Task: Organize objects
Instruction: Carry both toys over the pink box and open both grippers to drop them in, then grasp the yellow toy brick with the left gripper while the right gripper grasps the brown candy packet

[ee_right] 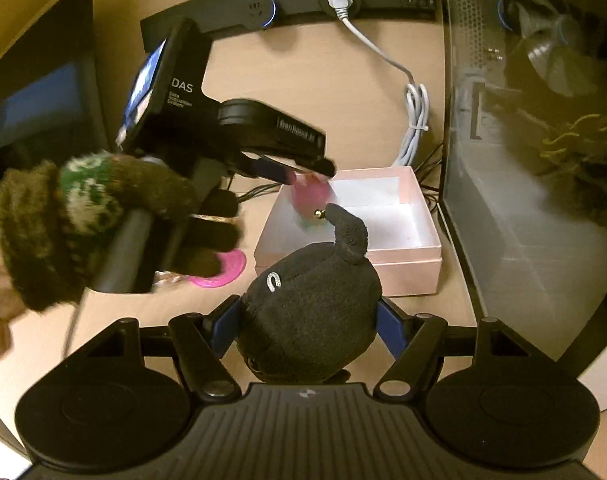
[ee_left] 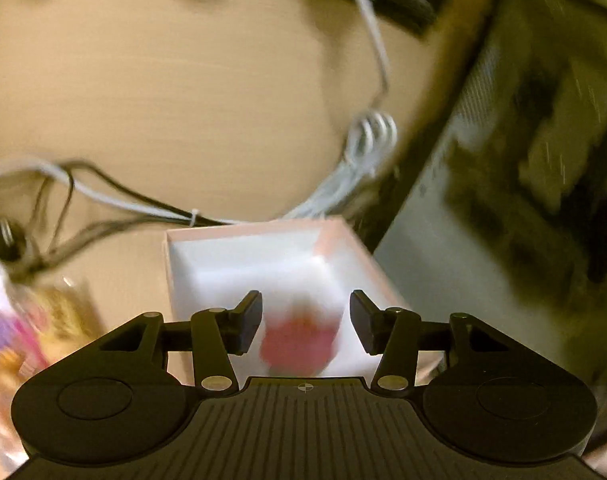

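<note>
At far left we see a pink ring (ee_right: 223,270) lying on the desk. Our left gripper (ee_right: 309,176) hangs over the open pink box (ee_right: 399,268), jaws half open, a blurred pink object (ee_left: 299,344) between them; whether they grip it we cannot tell. Nearer, our right gripper (ee_right: 309,332) clamps a black plush toy (ee_right: 309,316).

Left gripper (ee_left: 306,322) parted — pads seemingly touching nothing; right gripper (ee_right: 308,322) clamped, gloved hand (ee_right: 103,220) gripping.

Fuzzy cloth plush toy (ee_right: 309,320); matt pink cardboard box (ee_right: 399,272).
</note>
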`<state>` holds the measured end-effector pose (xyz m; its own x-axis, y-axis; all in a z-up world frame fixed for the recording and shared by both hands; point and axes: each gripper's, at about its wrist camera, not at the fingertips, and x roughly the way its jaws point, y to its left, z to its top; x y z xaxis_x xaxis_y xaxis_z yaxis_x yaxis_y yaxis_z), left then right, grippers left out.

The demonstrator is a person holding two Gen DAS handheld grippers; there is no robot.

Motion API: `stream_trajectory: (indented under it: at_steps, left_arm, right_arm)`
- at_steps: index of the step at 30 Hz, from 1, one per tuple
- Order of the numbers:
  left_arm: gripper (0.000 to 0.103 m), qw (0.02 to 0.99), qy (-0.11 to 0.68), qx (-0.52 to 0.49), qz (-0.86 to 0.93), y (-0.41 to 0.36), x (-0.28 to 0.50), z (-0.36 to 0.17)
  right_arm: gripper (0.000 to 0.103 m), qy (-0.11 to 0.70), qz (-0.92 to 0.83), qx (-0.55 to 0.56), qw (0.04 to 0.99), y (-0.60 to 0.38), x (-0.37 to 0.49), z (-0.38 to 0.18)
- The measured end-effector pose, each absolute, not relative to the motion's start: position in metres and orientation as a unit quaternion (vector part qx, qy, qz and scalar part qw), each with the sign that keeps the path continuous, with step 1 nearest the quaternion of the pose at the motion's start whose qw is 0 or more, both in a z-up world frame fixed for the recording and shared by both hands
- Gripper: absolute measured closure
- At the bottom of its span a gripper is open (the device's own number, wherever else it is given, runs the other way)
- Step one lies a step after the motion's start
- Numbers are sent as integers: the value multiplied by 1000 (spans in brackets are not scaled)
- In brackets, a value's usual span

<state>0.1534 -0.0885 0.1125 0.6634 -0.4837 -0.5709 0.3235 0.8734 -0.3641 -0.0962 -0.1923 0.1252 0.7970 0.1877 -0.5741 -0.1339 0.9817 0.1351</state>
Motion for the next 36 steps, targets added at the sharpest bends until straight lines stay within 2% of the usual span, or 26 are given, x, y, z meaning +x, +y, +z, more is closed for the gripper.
stream_trajectory:
  at_steps: [2,6,10,12,14,17,20,24,29,36]
  left_arm:
    - [49,910,323,-136,-221,-78,148,114]
    - [49,933,291,-93,-190,-53,124,120]
    - [49,941,291,-81,-155,-11,83,102]
    - [49,937,312,-58,-144,5,63,88]
    - [49,933,336,-22,-130,19,46,71]
    - [49,930,350,27,-111,54,19,57]
    - [49,928,356,79,-81,91,8,49]
    - [49,922,371,96,-47,143,13,44]
    - [49,913,388,120,-33,191,37,37]
    - [49,923,382,40,-32,213,45,41]
  right_arm:
    - [32,301,90,50,948,-198,-92,122]
    - [32,305,79,74,946,-206,-66,118]
    - [32,250,61,86,962,-207,-21,141]
    - [28,219,53,106,969,-209,8,155]
    - [17,215,44,117,969,-209,41,163]
    - [15,227,42,122,965,-203,64,160]
    - [6,239,61,98,964,-183,59,145]
    - [6,266,59,27,962,-150,34,114]
    - [6,296,25,15,955,-143,-1,87]
    - [6,302,-113,77,944,-193,4,71]
